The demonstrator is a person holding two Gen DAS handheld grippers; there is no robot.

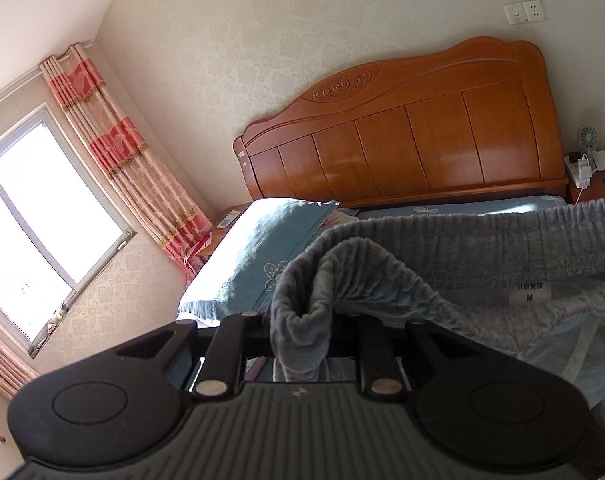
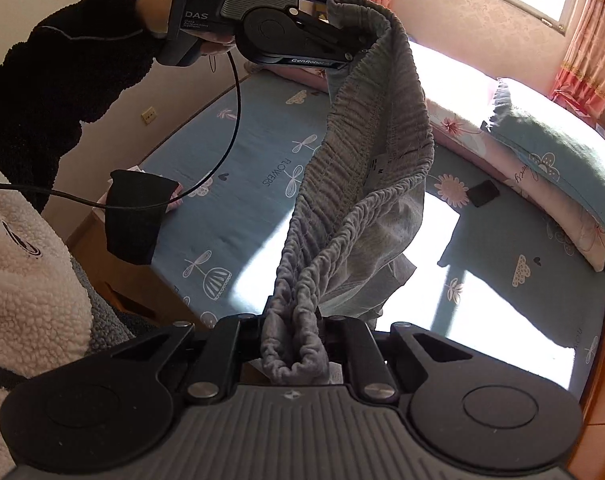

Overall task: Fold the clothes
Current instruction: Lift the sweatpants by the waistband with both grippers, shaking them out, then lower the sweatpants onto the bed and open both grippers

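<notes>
Over on the left, the left gripper (image 2: pixel 352 50) is pinching one end of the elastic waistband of the grey trousers (image 2: pixel 366 184), its jaws pressed together on a bunched fold of the fabric, with the person's black sleeve (image 2: pixel 62 72) reaching in behind it. Moving across, the waistband is stretching in the air between the two grippers, hanging above the blue patterned bed (image 2: pixel 238 136), with the size label showing on the inside face. The rest of the garment is dropping down from the band toward the sheet; whether the legs are touching the bed I cannot tell. On the right, the right gripper (image 2: pixel 292 344) is clamping the other end of the waistband, jaws nearly closed on a thick gather of cloth.

This looks like the lift-and-spread step: the trousers are being held up by the waist so they hang straight. The long axis is running downward from the waistband, waist uppermost, legs pointing at the bed. Next, I judge, the grippers need to lay the garment flat on a clear stretch of sheet, away from the pillow (image 2: pixel 550 152) and the small dark object (image 2: pixel 483 193), before folding.
</notes>
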